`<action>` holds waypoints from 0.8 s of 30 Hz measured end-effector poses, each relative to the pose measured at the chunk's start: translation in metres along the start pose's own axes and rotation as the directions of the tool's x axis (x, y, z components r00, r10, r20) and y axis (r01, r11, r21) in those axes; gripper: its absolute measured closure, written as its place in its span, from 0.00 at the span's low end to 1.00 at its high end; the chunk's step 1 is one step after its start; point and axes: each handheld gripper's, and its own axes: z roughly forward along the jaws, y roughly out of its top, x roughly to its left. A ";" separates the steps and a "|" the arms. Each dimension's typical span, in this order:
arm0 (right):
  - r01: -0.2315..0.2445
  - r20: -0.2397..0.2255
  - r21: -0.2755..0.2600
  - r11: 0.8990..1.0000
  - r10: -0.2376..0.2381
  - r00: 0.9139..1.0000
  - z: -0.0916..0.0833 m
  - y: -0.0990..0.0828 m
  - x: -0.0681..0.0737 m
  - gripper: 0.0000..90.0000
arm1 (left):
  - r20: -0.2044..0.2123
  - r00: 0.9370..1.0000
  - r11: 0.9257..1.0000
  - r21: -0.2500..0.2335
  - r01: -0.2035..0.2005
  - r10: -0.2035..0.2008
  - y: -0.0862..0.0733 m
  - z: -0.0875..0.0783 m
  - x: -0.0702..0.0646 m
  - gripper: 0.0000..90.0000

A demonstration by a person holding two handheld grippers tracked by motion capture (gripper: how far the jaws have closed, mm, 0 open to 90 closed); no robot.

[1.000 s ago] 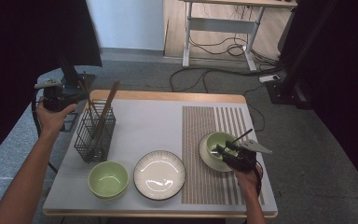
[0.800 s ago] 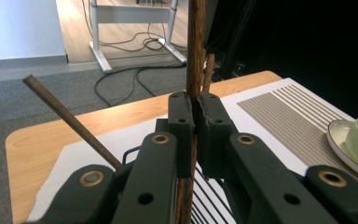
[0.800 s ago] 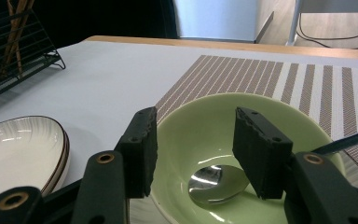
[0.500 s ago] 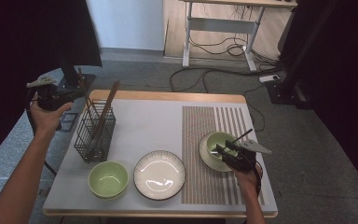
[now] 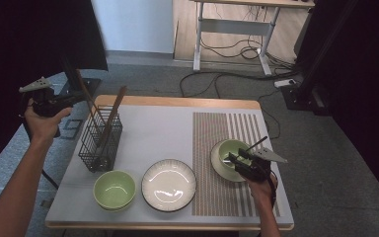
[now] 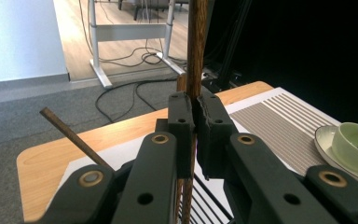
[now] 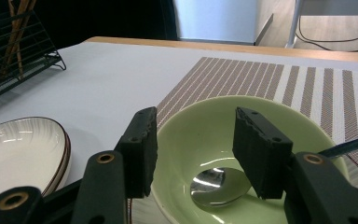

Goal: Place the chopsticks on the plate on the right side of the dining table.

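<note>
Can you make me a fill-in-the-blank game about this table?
1. The left claw is shut on a wooden ____.
2. The black wire basket stands at the table's ____ side in the high view.
3. A metal ____ lies in the green bowl in front of the right claw.
4. The white plate has ____ on it.

Missing words: chopstick; left; spoon; nothing

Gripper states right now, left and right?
Left gripper: shut on a wooden chopstick.
Right gripper: open, fingers straddling the green bowl rim, not gripping.
</note>
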 end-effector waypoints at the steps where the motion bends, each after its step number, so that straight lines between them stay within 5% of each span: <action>1: 0.000 0.001 0.001 1.000 0.000 1.000 0.000 0.000 0.000 0.55 | -0.002 1.000 1.000 -0.001 -0.002 0.002 0.001 -0.001 -0.001 0.94; 24: 0.003 0.001 0.001 1.000 -0.003 1.000 0.001 0.000 0.000 0.55 | 0.008 1.000 1.000 -0.018 0.002 -0.002 0.009 -0.002 -0.006 0.94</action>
